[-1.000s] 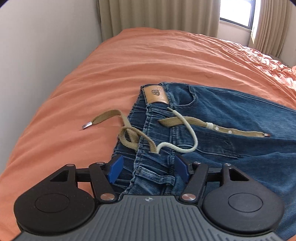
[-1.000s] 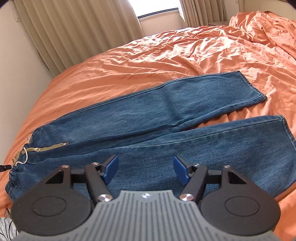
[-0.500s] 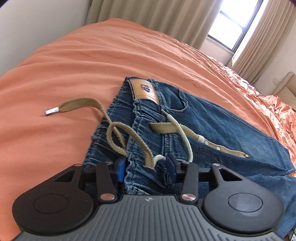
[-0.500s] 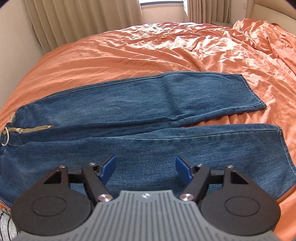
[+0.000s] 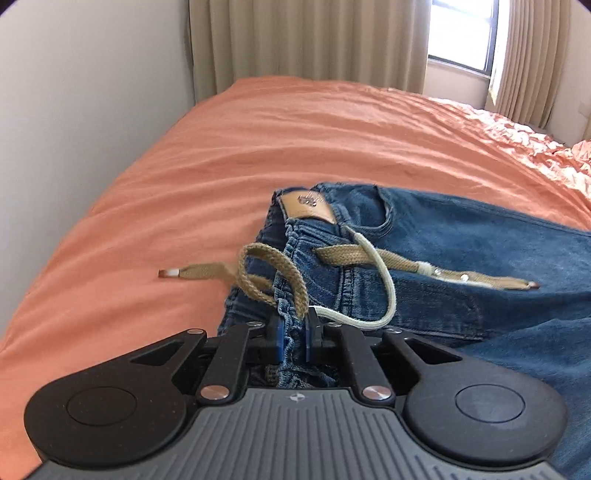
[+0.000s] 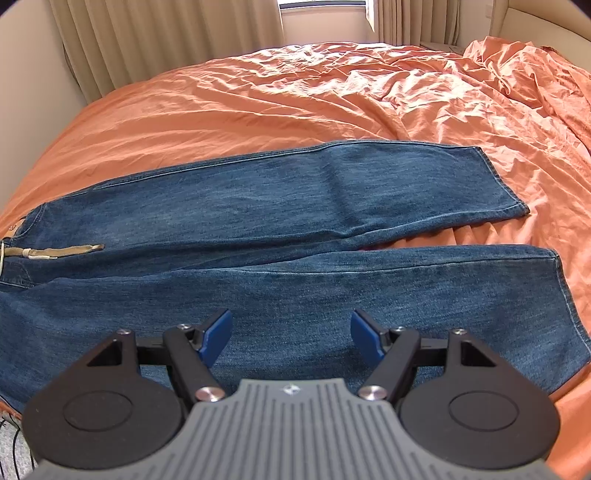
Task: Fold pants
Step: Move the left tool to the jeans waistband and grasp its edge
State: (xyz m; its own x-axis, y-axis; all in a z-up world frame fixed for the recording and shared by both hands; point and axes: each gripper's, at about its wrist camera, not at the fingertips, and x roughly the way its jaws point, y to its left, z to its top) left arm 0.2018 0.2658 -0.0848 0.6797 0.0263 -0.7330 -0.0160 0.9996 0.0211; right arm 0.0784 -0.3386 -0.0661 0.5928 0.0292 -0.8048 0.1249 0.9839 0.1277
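Observation:
Blue jeans [image 6: 280, 206] lie spread flat on the orange bed, waist at the left, both legs running right. In the left wrist view the waistband [image 5: 295, 236] carries a tan leather patch [image 5: 306, 206] and a tan drawstring [image 5: 269, 266] with a white cord. My left gripper [image 5: 294, 338] is shut on the gathered waistband at its near edge. My right gripper [image 6: 291, 334] is open and empty, just over the near leg [image 6: 369, 291] around mid-length.
The orange bedspread [image 6: 332, 110] is wrinkled toward the far right. A wall [image 5: 74, 110] runs along the bed's left side. Beige curtains [image 5: 303, 37] and a window [image 5: 461, 33] stand behind the bed. The drawstring's metal tip [image 5: 168, 273] lies on the sheet left of the waist.
My left gripper closed from open onto the waistband and has lifted it slightly. My right gripper drifted over the near leg and stayed open.

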